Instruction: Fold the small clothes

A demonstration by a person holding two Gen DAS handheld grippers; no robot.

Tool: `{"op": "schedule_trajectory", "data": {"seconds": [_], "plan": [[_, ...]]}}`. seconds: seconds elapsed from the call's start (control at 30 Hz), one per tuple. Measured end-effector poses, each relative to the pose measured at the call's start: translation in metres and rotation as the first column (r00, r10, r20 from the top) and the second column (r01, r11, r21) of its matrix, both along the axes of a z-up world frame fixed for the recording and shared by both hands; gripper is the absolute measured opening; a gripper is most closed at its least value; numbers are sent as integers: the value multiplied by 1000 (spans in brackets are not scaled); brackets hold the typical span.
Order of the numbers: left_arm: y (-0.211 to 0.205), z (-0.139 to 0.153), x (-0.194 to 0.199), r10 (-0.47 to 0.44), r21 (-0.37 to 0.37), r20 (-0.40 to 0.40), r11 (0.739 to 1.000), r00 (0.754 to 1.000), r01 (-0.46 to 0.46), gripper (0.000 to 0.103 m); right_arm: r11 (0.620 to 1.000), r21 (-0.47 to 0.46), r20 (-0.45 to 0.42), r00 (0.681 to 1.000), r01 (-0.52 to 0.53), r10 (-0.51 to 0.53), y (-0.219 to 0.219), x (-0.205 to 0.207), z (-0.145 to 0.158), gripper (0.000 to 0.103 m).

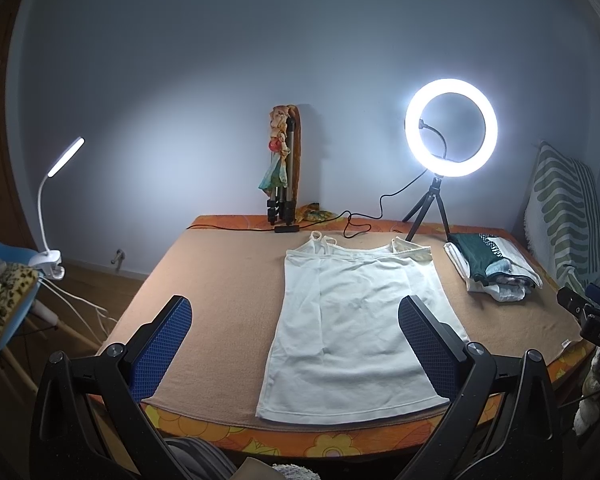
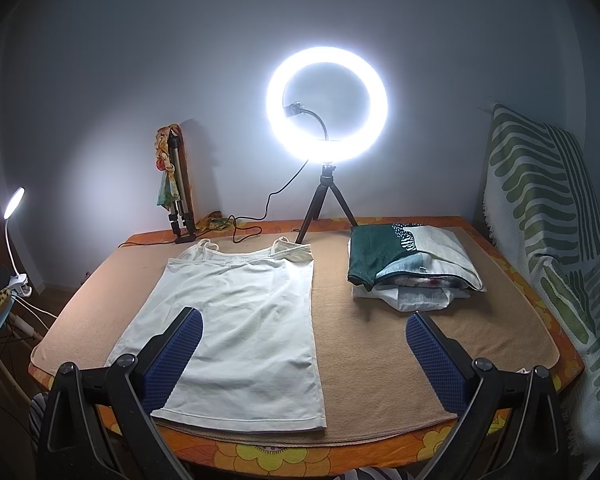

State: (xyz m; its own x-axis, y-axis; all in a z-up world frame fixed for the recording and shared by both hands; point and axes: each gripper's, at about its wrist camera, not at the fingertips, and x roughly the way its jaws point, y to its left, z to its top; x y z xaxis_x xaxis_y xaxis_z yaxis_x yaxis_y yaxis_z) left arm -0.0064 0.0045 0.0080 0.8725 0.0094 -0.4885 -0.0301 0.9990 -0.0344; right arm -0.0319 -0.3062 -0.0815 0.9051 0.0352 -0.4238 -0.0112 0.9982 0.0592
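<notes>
A white strappy camisole (image 1: pixel 352 320) lies flat on the tan blanket (image 1: pixel 220 280), straps toward the wall and hem at the near edge. It also shows in the right wrist view (image 2: pixel 240 312). My left gripper (image 1: pixel 296 316) is open and empty above the near edge, its fingers on either side of the camisole's lower half. My right gripper (image 2: pixel 304 332) is open and empty, its left finger (image 2: pixel 180 344) over the camisole's lower left part and its right finger (image 2: pixel 432 352) over bare blanket. The right gripper's body (image 1: pixel 592 312) shows at the right edge of the left wrist view.
A stack of folded clothes (image 2: pixel 412 264) lies at the back right. A lit ring light on a tripod (image 2: pixel 327 120) and a folded tripod (image 2: pixel 178 200) stand by the wall, with a cable (image 2: pixel 252 232) between them. A clip lamp (image 1: pixel 56 200) and blue chair (image 1: pixel 4 280) are left; a striped cushion (image 2: pixel 540 200) is right.
</notes>
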Motion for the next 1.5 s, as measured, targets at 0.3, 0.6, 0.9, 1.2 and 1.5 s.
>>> {"op": "schedule_trajectory", "data": {"seconds": [0.3, 0.6, 0.9, 1.2, 1.5], "plan": [[2, -2, 1, 1, 0, -2, 1000, 1000, -1, 103, 1000, -1, -1, 1000, -2, 2, 1, 1, 0, 103], [7, -7, 3, -1, -7, -9, 1000, 1000, 1, 103, 1000, -8, -8, 1000, -16, 16, 14, 8, 0, 103], [32, -42, 15, -26, -41, -95, 999, 995, 22, 99, 996, -22, 5, 997, -83, 83, 30, 40, 8, 102], [71, -68, 24, -79, -164, -230, 986, 970, 41, 69, 974, 27, -78, 971, -226, 227, 83, 116, 11, 91], [111, -77, 31, -112, -242, -319, 970, 941, 34, 50, 919, 151, -233, 890, -365, 392, 135, 215, -13, 84]]}}
